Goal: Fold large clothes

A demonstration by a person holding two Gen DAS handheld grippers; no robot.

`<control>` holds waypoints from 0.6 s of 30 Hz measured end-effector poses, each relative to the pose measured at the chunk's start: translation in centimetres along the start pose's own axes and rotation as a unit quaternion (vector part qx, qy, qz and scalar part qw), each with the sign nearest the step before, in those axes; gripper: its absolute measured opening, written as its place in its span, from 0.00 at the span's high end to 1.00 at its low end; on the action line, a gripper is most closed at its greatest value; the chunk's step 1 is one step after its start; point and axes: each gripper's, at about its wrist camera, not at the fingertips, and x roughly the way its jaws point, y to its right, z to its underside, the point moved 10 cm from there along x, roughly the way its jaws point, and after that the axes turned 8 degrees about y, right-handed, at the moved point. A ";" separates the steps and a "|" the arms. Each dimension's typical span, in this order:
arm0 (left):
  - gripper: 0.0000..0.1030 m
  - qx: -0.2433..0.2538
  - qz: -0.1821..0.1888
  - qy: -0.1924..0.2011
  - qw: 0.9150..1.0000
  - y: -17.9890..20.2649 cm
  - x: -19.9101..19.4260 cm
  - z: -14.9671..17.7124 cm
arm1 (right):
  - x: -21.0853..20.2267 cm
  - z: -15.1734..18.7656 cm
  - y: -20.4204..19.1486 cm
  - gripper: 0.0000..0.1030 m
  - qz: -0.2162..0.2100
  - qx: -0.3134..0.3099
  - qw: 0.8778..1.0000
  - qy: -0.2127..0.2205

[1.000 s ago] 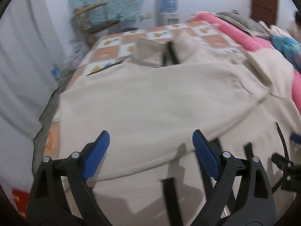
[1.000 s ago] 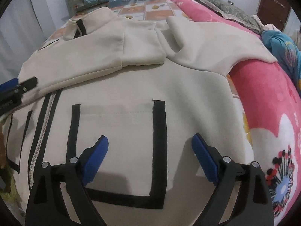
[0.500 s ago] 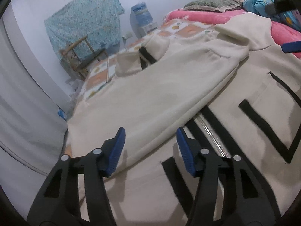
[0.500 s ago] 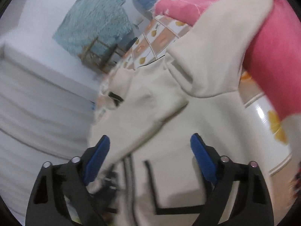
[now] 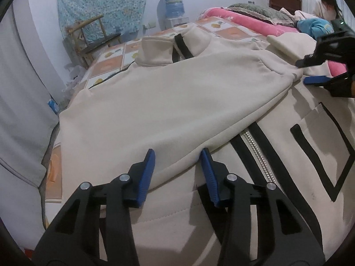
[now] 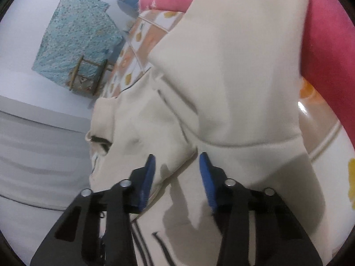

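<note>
A cream zip jacket with black trim lies spread on the bed, its left sleeve folded across the chest. My left gripper is partly open, its blue fingers either side of the folded sleeve's lower edge near the zipper. My right gripper is also partly open at the sleeve's cuff end, where it meets the other sleeve. It shows in the left wrist view at the right edge. The jacket fills the right wrist view. Neither gripper visibly clamps cloth.
The bed has an orange and white tiled sheet and a pink blanket along the right. A wooden chair with teal cloth and a water dispenser stand at the far wall. A person sits at the far right.
Both grippers have narrowed from wide open and moved onto the folded sleeve's edge. The right gripper has tilted and moved up to the cuff end.
</note>
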 end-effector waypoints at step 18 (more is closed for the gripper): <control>0.96 0.040 -0.011 0.044 0.998 1.0 -3.1 -1.1 | -3.0 0.1 -1.2 0.90 0.021 -0.101 0.993 0.051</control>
